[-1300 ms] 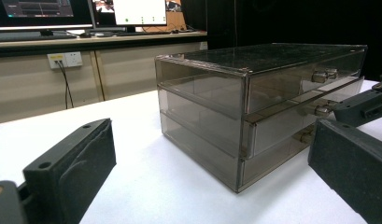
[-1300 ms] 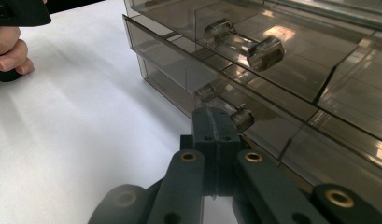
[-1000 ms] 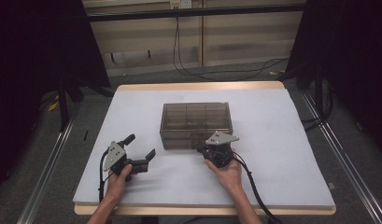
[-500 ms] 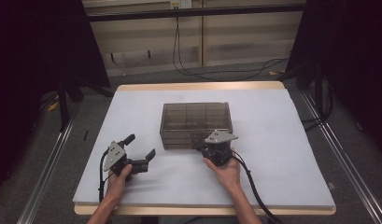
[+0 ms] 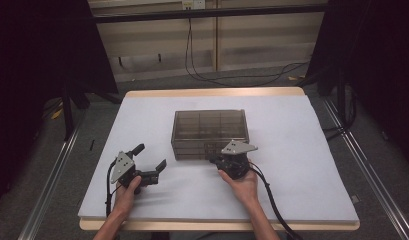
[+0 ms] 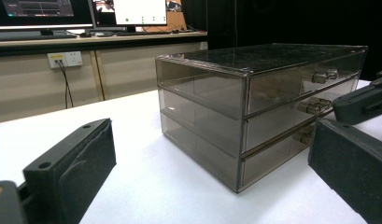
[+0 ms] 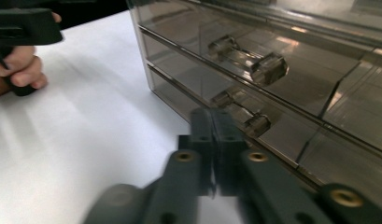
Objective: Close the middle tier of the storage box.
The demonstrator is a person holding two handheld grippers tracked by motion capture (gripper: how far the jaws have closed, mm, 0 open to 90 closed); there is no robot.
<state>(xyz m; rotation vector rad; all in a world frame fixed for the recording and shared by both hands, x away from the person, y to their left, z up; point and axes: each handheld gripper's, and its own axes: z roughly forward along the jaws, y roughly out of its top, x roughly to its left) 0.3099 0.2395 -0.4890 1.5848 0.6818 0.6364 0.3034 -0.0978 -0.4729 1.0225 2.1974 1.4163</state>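
A smoky see-through box with three drawers stands in the middle of the white table. Each drawer front carries a clear handle. My right gripper is at the box's front, jaws shut with nothing seen between them. In the right gripper view its tips sit just left of the middle handle, below the top handle. My left gripper rests left of the box, open and empty. In the left gripper view the box stands between the wide-apart jaws.
Black cables trail from both grippers toward the table's front edge. Dark frame posts stand on the floor beside the table. A bench with monitors lies beyond the far edge.
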